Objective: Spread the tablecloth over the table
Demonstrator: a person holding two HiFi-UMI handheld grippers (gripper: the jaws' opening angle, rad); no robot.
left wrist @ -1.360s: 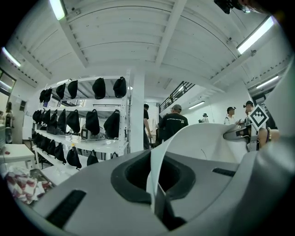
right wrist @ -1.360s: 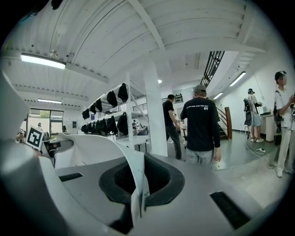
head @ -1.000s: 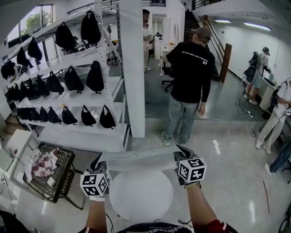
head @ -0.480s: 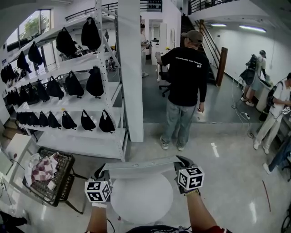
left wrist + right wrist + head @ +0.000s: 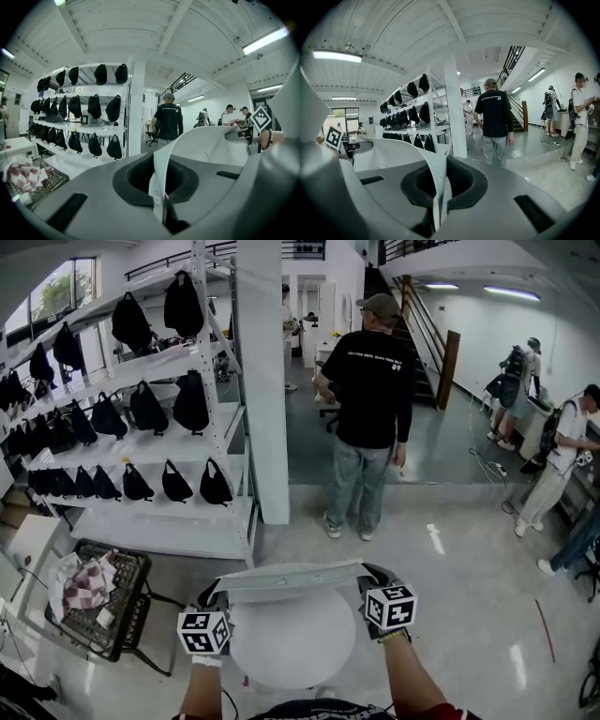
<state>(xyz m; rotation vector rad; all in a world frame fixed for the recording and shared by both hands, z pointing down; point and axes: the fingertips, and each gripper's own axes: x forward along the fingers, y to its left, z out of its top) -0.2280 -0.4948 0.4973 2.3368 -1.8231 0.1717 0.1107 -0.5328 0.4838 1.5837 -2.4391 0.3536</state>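
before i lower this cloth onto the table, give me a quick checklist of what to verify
1. Left gripper grip: ok, jaws shut on the tablecloth edge.
2. Right gripper grip: ok, jaws shut on the same edge.
3. Edge between the grippers: ok, it runs fairly straight, with no sag.
4. Table top: ok, nothing shows on its visible part.
5. Cloth unfolded and centred: cannot tell, only a narrow strip shows in the head view.
6. Person in black shirt: ok, stands apart beyond the table, back turned.
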